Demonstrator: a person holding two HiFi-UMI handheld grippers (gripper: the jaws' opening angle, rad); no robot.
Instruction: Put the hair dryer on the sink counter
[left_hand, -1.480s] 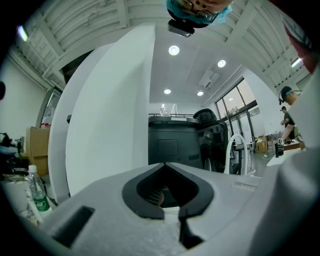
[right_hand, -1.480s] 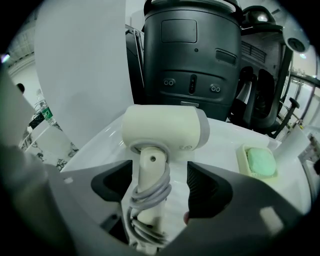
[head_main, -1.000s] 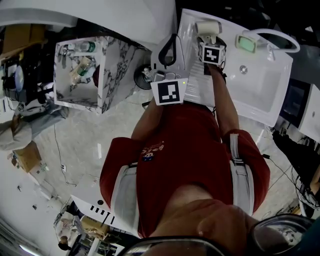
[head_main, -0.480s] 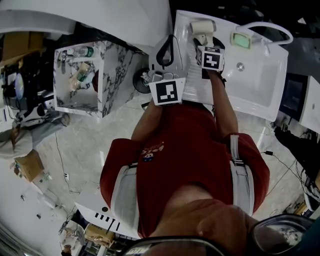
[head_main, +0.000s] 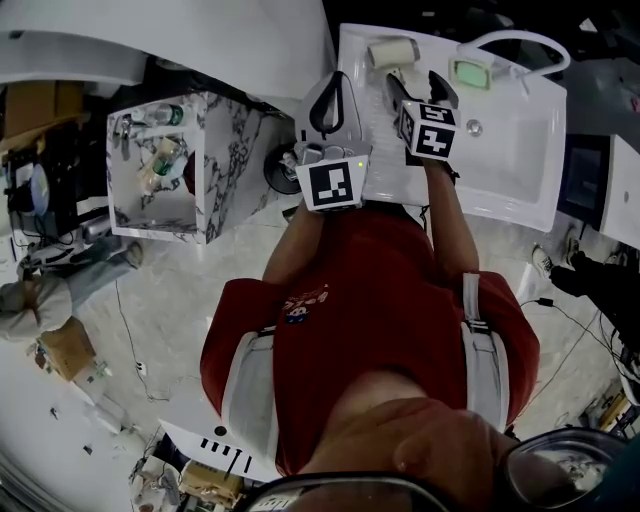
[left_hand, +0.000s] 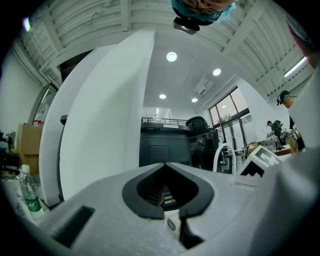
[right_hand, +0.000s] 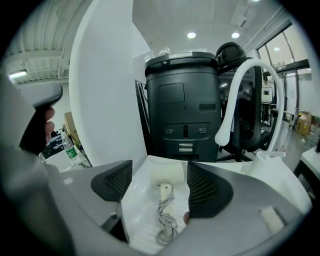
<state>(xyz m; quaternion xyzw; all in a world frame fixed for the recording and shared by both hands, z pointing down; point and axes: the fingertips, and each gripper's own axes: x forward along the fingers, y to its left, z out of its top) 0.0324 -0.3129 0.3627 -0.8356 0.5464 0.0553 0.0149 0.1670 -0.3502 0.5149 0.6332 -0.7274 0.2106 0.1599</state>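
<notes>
- Far left in the head view, a marble-patterned cabinet (head_main: 215, 150) stands on the floor with bottles (head_main: 165, 150) in its open top, well apart from the sink.
- Just beside the counter's left edge, the left gripper (left_hand: 164, 166) is clenched. Its own view shows the two jaw tips meeting, with only a hollow between the pads and nothing in it.
- On the white sink counter (head_main: 365, 115), the cream hair dryer (head_main: 392, 52) lies near the back edge, free of both grippers. Its barrel lies crosswise and its handle points toward the person.
- In the right gripper view, its cord (right_hand: 167, 222) lies in loose loops on the counter below the handle.
- Near the dryer, on the person's side of it, the right gripper (head_main: 418, 85) is released. Its jaws stand wide apart and hold nothing, and the dryer shows in the gap beyond them.
- Right of that gripper, a pale green soap dish (head_main: 469, 73) sits at the back of the basin (head_main: 505, 150).
- Farther right, a white curved faucet (head_main: 520, 42) arches over the basin's rear.
</notes>
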